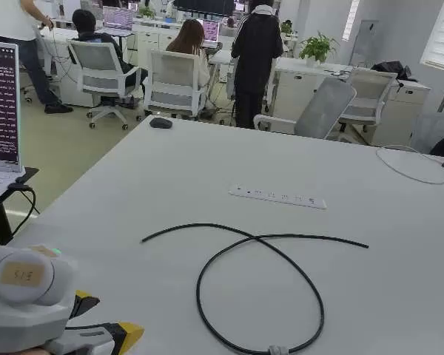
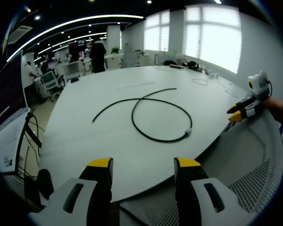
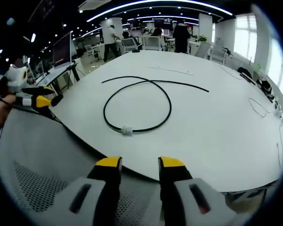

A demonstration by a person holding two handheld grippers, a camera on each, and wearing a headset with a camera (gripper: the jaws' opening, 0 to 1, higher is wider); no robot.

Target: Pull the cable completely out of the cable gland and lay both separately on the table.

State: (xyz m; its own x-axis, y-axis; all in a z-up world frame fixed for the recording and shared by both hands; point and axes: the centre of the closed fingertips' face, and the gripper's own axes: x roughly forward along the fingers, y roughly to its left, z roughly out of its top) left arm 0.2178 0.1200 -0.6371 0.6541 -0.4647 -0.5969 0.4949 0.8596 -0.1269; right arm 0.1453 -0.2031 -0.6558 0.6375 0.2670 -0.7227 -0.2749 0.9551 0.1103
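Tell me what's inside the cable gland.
The black cable runs through the cable gland and comes out on both sides. The gland's body covers the stretch inside.

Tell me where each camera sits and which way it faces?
Head view: on the headset, looking down across the table at the looped cable; the left gripper shows bottom left.
Left gripper view: on the left gripper, looking along its open jaws at the cable; the right gripper and a hand show at right.
Right gripper view: on the right gripper, facing the cable gland along its open jaws; the left gripper shows at left.
Shared: both gripper views see the cable loop and the other gripper.
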